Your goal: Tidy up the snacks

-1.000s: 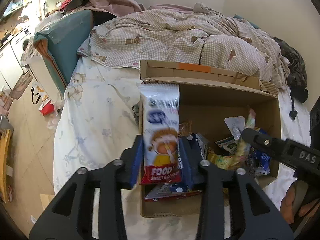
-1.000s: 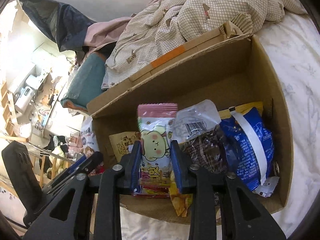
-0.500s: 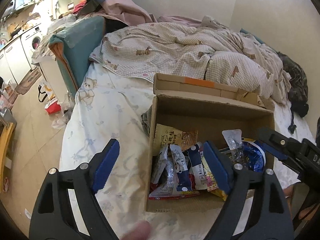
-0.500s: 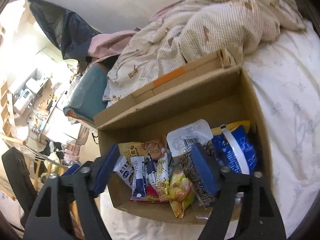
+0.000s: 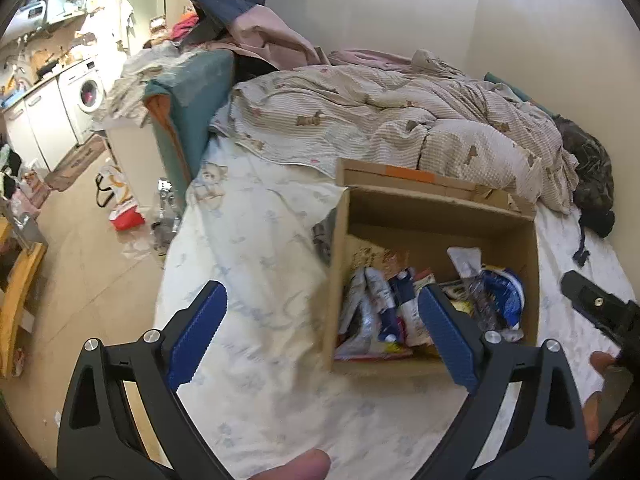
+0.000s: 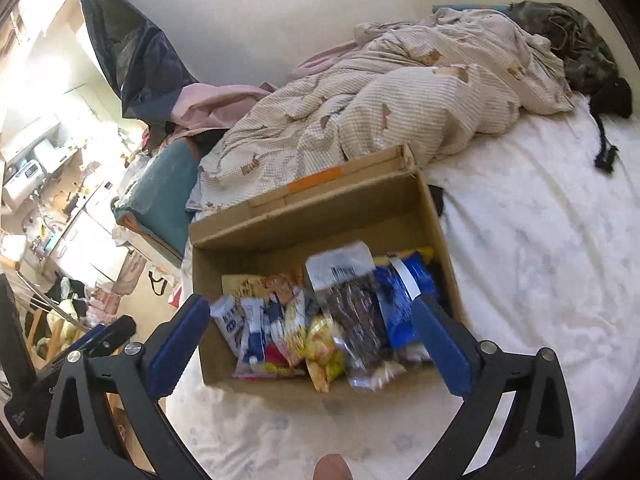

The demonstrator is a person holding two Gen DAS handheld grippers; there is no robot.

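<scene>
An open cardboard box (image 5: 436, 200) lies on the bed, and several snack packets stand in it. In the left wrist view I see white-and-blue packets (image 5: 372, 300) and a blue bag (image 5: 504, 296). The right wrist view shows the box (image 6: 320, 224) with a dark clear packet (image 6: 352, 300), a blue bag (image 6: 404, 292) and a yellow packet (image 6: 324, 344). My left gripper (image 5: 320, 296) hovers over the box's near left corner, its jaws opening with nothing held between them. My right gripper (image 6: 310, 304) hangs above the box's front, jaws opening wide, also holding nothing.
A crumpled checked duvet (image 5: 380, 120) is heaped behind the box. A teal cushion (image 5: 192, 108) stands at the bed's left edge, above a cluttered floor (image 5: 80, 240). A dark bundle (image 6: 572, 52) lies at the far right. White sheet (image 6: 540, 260) spreads right of the box.
The left gripper let go of the rice cake packet and the right let go of the pink cartoon packet. Both opened wide and drew back and up from the box.
</scene>
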